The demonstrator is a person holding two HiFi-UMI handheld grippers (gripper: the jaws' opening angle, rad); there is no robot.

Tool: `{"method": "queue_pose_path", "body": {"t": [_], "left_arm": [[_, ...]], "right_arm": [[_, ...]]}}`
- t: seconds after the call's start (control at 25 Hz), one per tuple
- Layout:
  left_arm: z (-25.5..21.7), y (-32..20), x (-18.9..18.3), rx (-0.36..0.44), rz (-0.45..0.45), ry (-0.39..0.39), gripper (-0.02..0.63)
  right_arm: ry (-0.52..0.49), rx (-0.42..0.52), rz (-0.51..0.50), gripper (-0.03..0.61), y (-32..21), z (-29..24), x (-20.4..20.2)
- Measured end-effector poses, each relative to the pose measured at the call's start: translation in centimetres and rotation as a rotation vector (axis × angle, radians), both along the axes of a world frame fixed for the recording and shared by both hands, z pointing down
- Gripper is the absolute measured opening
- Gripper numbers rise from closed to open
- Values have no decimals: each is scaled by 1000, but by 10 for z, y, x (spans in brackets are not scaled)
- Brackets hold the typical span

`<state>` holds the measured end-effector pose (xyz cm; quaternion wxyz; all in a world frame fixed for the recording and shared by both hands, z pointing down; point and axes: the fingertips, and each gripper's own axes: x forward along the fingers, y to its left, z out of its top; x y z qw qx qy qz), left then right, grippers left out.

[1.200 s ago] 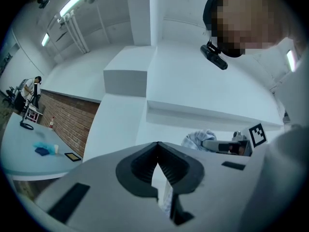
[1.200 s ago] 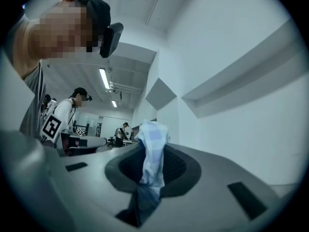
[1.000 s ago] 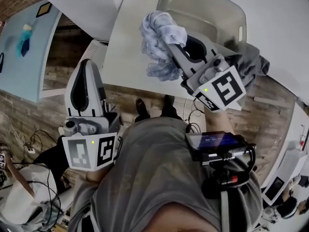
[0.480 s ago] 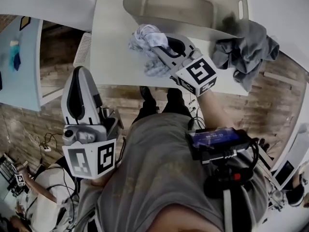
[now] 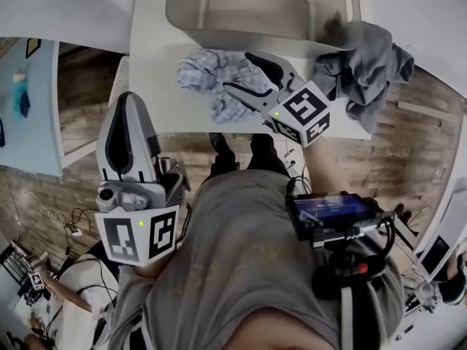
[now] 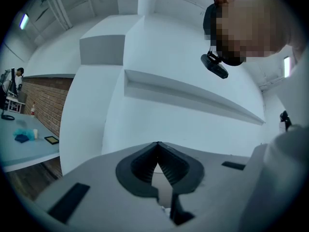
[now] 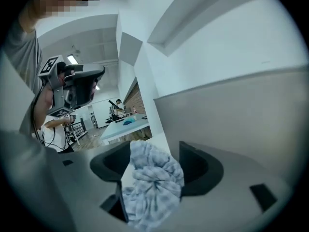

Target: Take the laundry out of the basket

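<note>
head view: right gripper (image 5: pixel 237 73), marker cube (image 5: pixel 305 114)

Checked cloth (image 5: pixel 208 75): blue-white, crumpled, loose between the spread fingers (image 5: pixel 268 65) of our right gripper (image 5: pixel 237 72).
Grey garment (image 5: pixel 365 60): bunched right of those fingers, overhanging the tabletop (image 5: pixel 153 86) edge.
Basket (image 5: pixel 186 13): grey, upright, just beyond the fingers.

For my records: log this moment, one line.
right tool: jaws just opened, checked cloth between them on table | left tool: shut, empty | grey garment: beside basket

Table (image 5: pixel 155 64): basket (image 5: pixel 219 36), checked cloth (image 5: pixel 206 79), perhaps grey shirt (image 5: pixel 370 68)
</note>
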<state>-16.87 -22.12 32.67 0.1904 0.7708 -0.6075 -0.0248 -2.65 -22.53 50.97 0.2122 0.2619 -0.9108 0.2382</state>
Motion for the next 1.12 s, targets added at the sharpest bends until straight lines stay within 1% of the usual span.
{"method": "queue_pose_path", "body": {"t": [0.08, 0.2, 0.32, 0.44, 0.6, 0.72, 0.8, 0.92, 1.12], "left_arm": [[-5, -2, 6, 23, 18, 11, 9], [-15, -7, 17, 53, 42, 25, 8], [-21, -11, 27, 83, 67, 41, 9], [-23, -21, 36, 119, 88, 38, 8], [-44, -39, 50, 201, 112, 22, 8], [-70, -41, 58, 265, 116, 13, 8], [-78, -40, 65, 291, 122, 6, 8], [-74, -41, 73, 300, 135, 5, 8], [-69, -44, 76, 315, 141, 12, 8]], "right_arm": [[1, 34, 15, 325, 0, -19, 9], [-36, 115, 60, 314, -5, -60, 17], [-91, 230, 108, 223, -11, -106, 18], [-144, 356, 148, 116, -21, -148, 15], [-191, 507, 219, 65, -36, -206, 16], [-182, 597, 275, 37, -39, -245, 22], [-179, 632, 308, 26, -44, -258, 27], [-172, 651, 339, 12, -51, -260, 30], [-152, 679, 335, 8, -54, -257, 25]]}}
